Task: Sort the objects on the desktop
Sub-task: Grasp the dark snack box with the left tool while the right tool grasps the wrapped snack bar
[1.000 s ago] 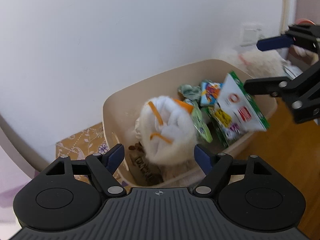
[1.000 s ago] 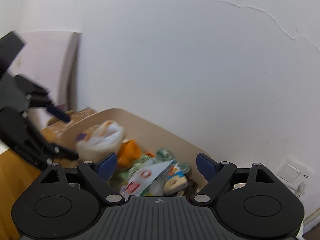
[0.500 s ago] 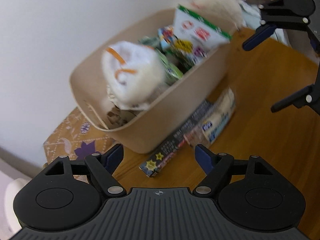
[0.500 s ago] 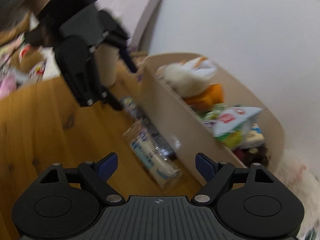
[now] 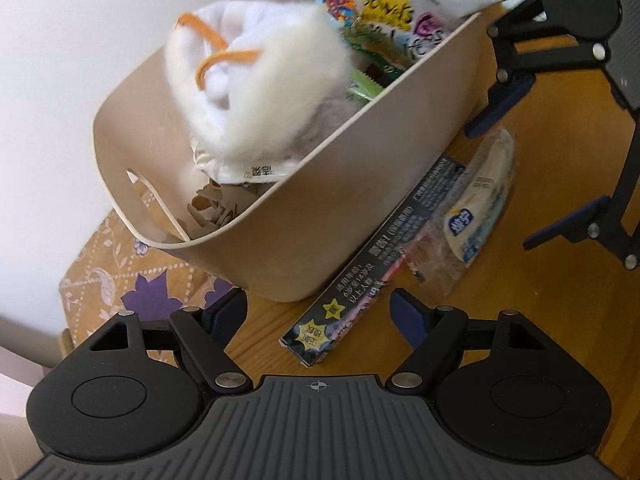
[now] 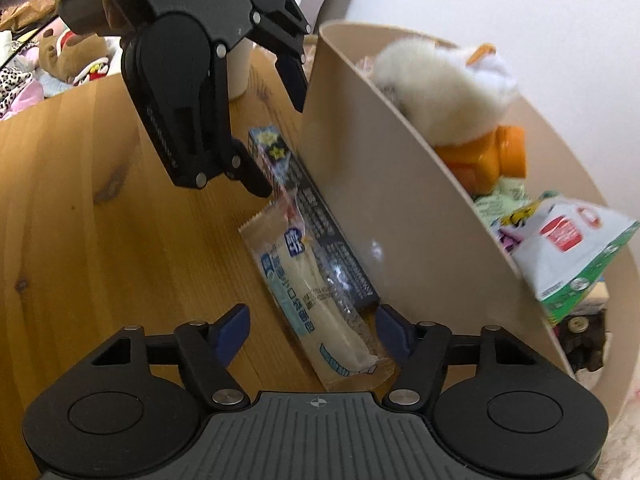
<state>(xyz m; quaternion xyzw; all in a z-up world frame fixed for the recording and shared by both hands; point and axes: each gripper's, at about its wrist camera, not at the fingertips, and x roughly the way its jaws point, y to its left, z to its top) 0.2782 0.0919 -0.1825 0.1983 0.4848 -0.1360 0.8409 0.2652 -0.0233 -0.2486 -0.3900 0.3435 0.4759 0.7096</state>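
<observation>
Both tools spread apart, empty. Left tool (image 5: pixel 318 312) low over near end of dark box (image 5: pixel 372 268); right tool (image 6: pixel 312 330) straddling end of clear snack pack (image 6: pixel 308 296). Box and pack flat on worktop (image 6: pixel 100 240), side by side, box hard against bin (image 5: pixel 312 216) wall. Bin already heaped: plush (image 5: pixel 260 84), snack bags (image 5: pixel 400 12). Likely lined up for a pick from each end.

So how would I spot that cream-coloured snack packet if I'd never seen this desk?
Find the big beige tub full of toys and packets on the wooden table. Two long things lie on the wood along its outer wall: a dark flat box against the tub, and beside it the packet. The packet is the clear crinkly wrapper with a pale stick inside and blue print.
</observation>
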